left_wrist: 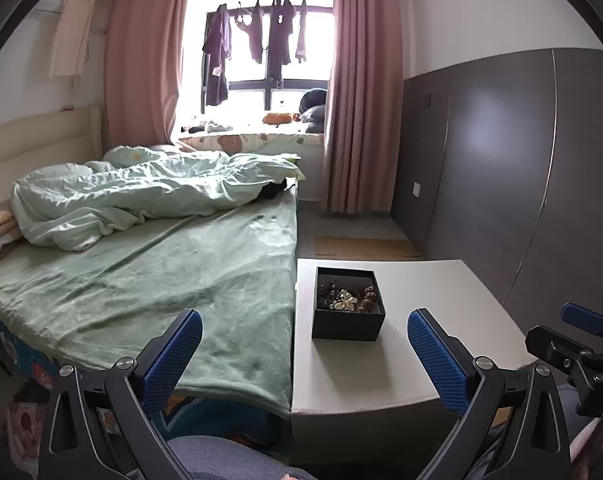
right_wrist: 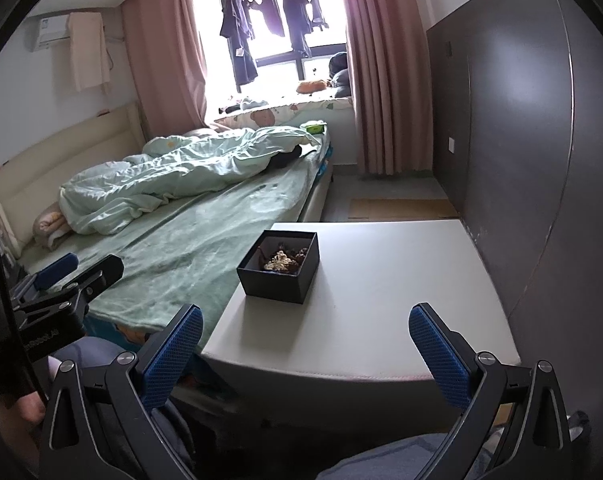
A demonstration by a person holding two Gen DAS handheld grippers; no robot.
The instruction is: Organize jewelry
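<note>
A black open box (left_wrist: pixel 347 322) stands on a white low table (left_wrist: pixel 441 312). Jewelry (left_wrist: pixel 349 294) lies inside it: brown beads and a pale flower-shaped piece. The box (right_wrist: pixel 279 276) and jewelry (right_wrist: pixel 281 260) also show in the right wrist view on the table (right_wrist: pixel 381 300). My left gripper (left_wrist: pixel 303 350) is open and empty, held back from the table's near edge, short of the box. My right gripper (right_wrist: pixel 305 344) is open and empty over the table's near edge, to the right of the box.
A bed (left_wrist: pixel 141 280) with a green sheet and a rumpled quilt (left_wrist: pixel 141 196) touches the table's left side. A grey wall panel (left_wrist: pixel 521 180) runs along the right. Pink curtains (left_wrist: pixel 361 120) frame a window with hanging clothes. A mat (left_wrist: pixel 365 248) lies on the floor beyond the table.
</note>
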